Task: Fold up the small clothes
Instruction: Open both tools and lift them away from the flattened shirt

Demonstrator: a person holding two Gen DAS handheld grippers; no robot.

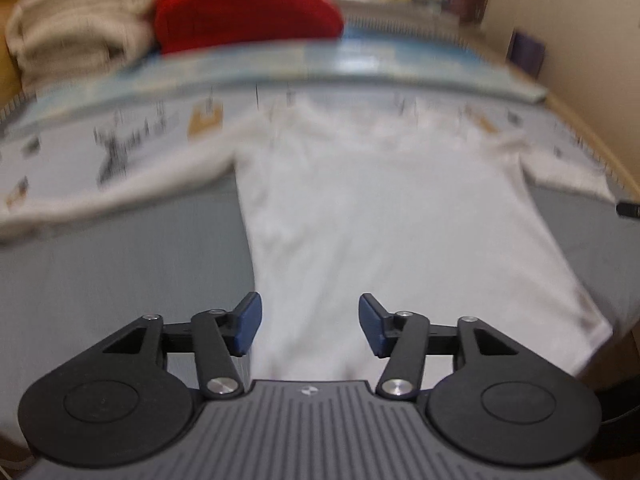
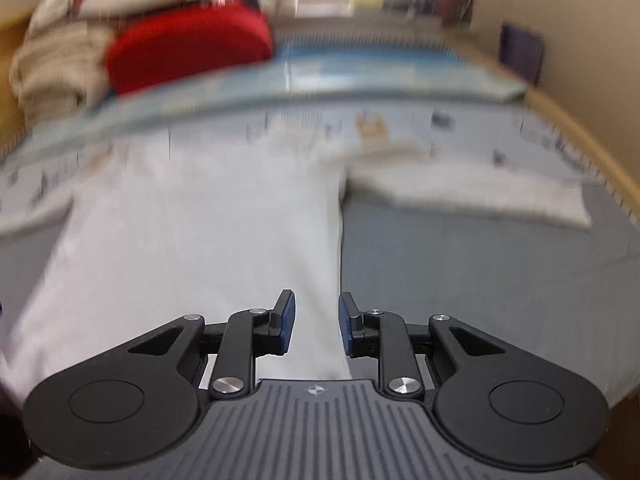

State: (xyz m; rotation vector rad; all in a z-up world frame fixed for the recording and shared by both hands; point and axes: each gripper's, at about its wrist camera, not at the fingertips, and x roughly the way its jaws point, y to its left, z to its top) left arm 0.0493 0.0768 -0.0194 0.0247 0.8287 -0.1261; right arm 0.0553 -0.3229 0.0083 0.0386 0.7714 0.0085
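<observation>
White short-sleeved T-shirt [image 1: 384,216], one only, lies spread flat on a grey bed sheet [image 1: 120,272], its hem toward the bottom of both frames and its collar toward the middle top. In the left wrist view its body fills the centre and runs to the lower right, with one sleeve reaching to the left edge and the other to the right edge. In the right wrist view the same shirt [image 2: 192,232] takes up the centre-left, and one sleeve stretches across the right half.

Left gripper [image 1: 310,326] sits at the bottom centre of its frame, its two blue-padded fingers [image 1: 248,322] set wide apart with nothing between them; the shirt's lower left part shows in the gap, and whether the pads touch the cloth cannot be told. Right gripper [image 2: 317,322] has its two blue pads [image 2: 287,322] at a narrower gap, also holding nothing, with the shirt's right side edge running up between them.

Beyond the shirt a pale blue printed blanket [image 1: 120,128] crosses both frames. At the upper left stand one red cushion [image 1: 244,12] and, just beside it, one stack of folded beige towels [image 1: 80,20]. Both pictures are blurred, so finer detail is lost.
</observation>
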